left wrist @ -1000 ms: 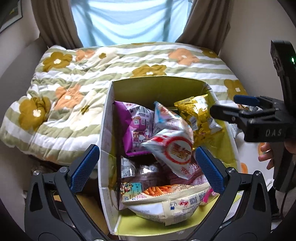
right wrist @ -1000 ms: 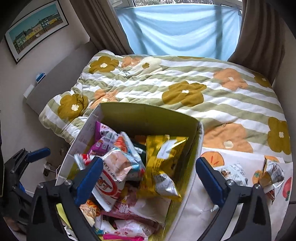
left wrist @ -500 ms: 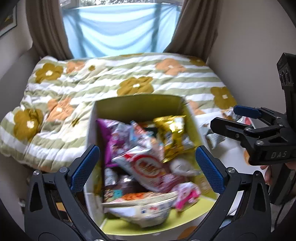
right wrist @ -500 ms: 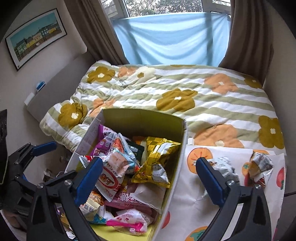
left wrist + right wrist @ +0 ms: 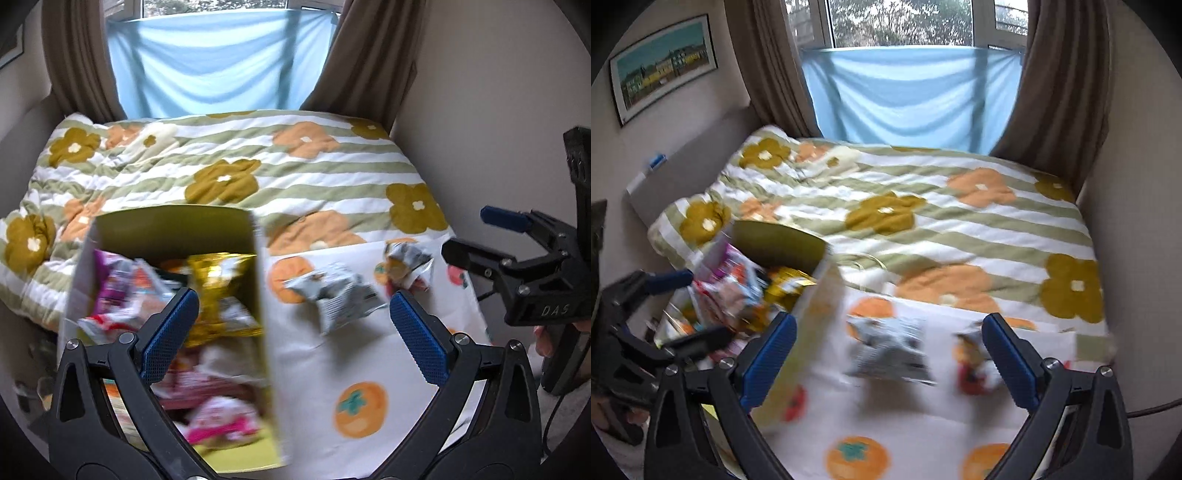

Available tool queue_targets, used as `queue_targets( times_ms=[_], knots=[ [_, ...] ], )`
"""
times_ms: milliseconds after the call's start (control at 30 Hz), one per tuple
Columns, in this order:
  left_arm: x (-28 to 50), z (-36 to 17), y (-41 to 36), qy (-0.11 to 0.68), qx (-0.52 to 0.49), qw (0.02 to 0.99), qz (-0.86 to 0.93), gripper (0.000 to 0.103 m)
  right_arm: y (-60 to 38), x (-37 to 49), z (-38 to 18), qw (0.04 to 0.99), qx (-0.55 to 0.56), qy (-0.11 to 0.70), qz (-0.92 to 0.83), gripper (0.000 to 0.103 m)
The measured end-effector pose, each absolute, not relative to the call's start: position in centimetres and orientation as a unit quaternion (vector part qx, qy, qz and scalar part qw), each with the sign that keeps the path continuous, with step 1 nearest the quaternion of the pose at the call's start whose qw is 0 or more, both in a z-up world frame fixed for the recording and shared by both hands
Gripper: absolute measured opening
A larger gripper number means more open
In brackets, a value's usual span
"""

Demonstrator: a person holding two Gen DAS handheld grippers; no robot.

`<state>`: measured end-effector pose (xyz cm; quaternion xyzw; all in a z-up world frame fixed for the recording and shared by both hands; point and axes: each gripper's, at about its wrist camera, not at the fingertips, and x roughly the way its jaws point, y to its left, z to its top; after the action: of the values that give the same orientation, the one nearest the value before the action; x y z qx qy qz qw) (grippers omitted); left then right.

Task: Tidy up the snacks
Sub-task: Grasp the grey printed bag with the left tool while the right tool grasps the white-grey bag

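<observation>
A yellow-lined cardboard box [image 5: 173,230] [image 5: 783,242] full of snack bags stands at the bed's near edge. A gold bag [image 5: 218,280] leans inside it. On a white cloth with orange fruit prints [image 5: 332,369] [image 5: 886,417] lie a grey-white snack bag [image 5: 336,295] [image 5: 890,350] and a smaller crumpled packet [image 5: 406,264] [image 5: 971,365]. My left gripper [image 5: 291,332] is open and holds nothing, over the box's right wall. My right gripper [image 5: 886,354] is open and holds nothing, above the grey-white bag; it also shows from the side as the right gripper [image 5: 476,236].
The floral striped quilt [image 5: 923,206] covers the bed behind the box. A blue sheet [image 5: 214,62] hangs over the window between brown curtains. Walls close in on both sides; a picture [image 5: 661,70] hangs on the left wall. A hand [image 5: 546,336] holds the right gripper's handle.
Both views have swung right and up: the box has slid to the left, and the cloth with the two loose packets has come under the grippers. Both grippers stay open.
</observation>
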<state>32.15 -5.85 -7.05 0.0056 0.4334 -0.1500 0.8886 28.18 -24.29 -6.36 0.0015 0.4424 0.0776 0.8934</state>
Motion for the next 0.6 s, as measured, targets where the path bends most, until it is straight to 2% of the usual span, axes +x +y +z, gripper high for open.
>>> queue_targets(
  times_ms=[333, 600],
  knots=[
    [36.3, -12.5, -15.0, 0.492, 0.004, 0.865, -0.101, 0.102, -34.0, 29.3, -9.4, 0.881, 0.016, 0.465, 0.088, 0.1],
    [41.1, -18.8, -16.6, 0.546, -0.002, 0.836, -0.054, 0.102, -37.8, 32.0, -15.9, 0.847, 0.058, 0.516, 0.11, 0.1]
  ],
)
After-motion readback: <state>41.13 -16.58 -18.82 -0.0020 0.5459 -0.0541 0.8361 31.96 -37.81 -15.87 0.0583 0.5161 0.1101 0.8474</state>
